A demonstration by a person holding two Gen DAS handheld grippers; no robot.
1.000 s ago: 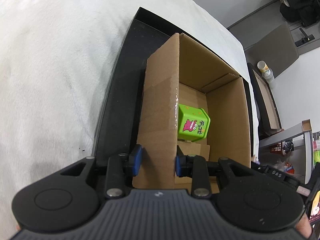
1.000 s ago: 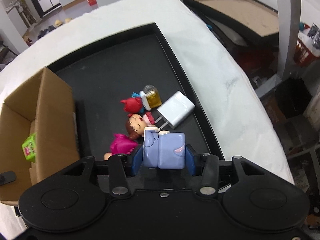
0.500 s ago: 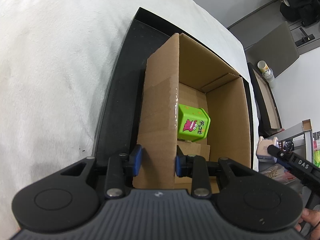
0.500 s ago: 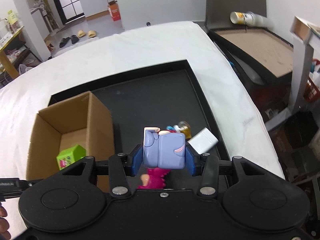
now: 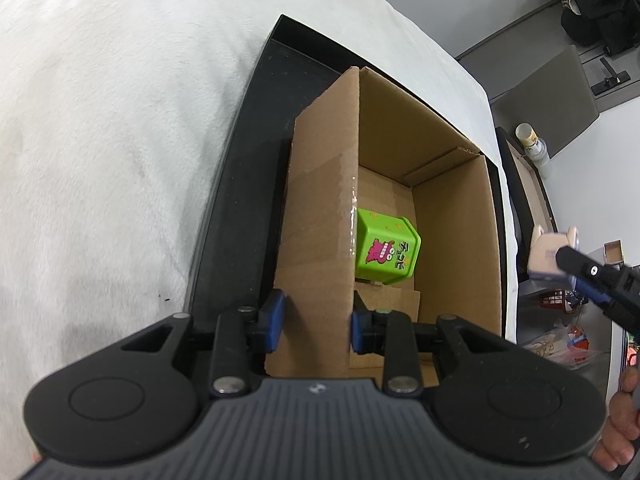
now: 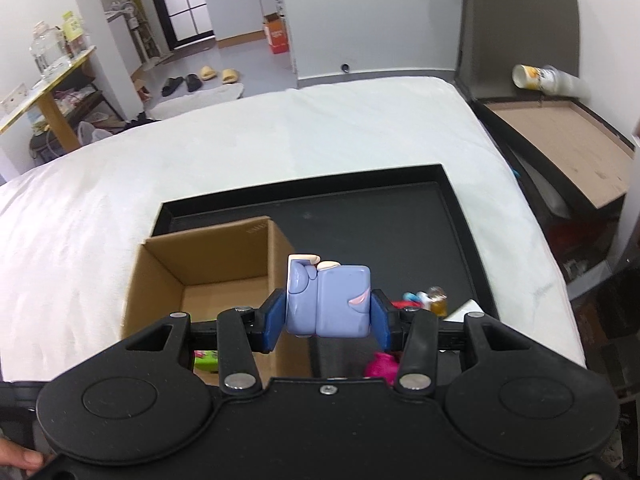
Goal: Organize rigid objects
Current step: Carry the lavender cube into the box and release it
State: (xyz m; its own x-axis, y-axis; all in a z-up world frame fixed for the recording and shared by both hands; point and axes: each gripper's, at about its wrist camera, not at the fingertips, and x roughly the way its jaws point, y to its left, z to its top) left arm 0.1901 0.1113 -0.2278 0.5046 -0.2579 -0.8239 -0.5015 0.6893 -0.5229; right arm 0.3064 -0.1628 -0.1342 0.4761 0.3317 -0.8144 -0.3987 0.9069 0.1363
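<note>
An open cardboard box (image 5: 452,216) (image 6: 160,280) stands on a black tray (image 5: 240,184) (image 6: 360,216). A green toy block (image 5: 386,250) with a pink monster lies inside it. My left gripper (image 5: 316,322) is shut on the box's near wall. My right gripper (image 6: 328,316) is shut on a lavender blue block toy (image 6: 328,300), held in the air above the tray beside the box's right wall. The toy also shows at the right edge of the left wrist view (image 5: 548,252).
Small toys lie on the tray's right part: a red figure (image 6: 404,304), a small bottle (image 6: 438,300), a white charger (image 6: 472,306), a pink figure (image 6: 382,364). The tray sits on a white cloth (image 6: 240,148). A brown-topped side table (image 6: 560,136) stands to the right.
My right gripper has risen with the blue toy and moved left toward the box; it now shows in the left wrist view. My left gripper has held still on the box wall.
</note>
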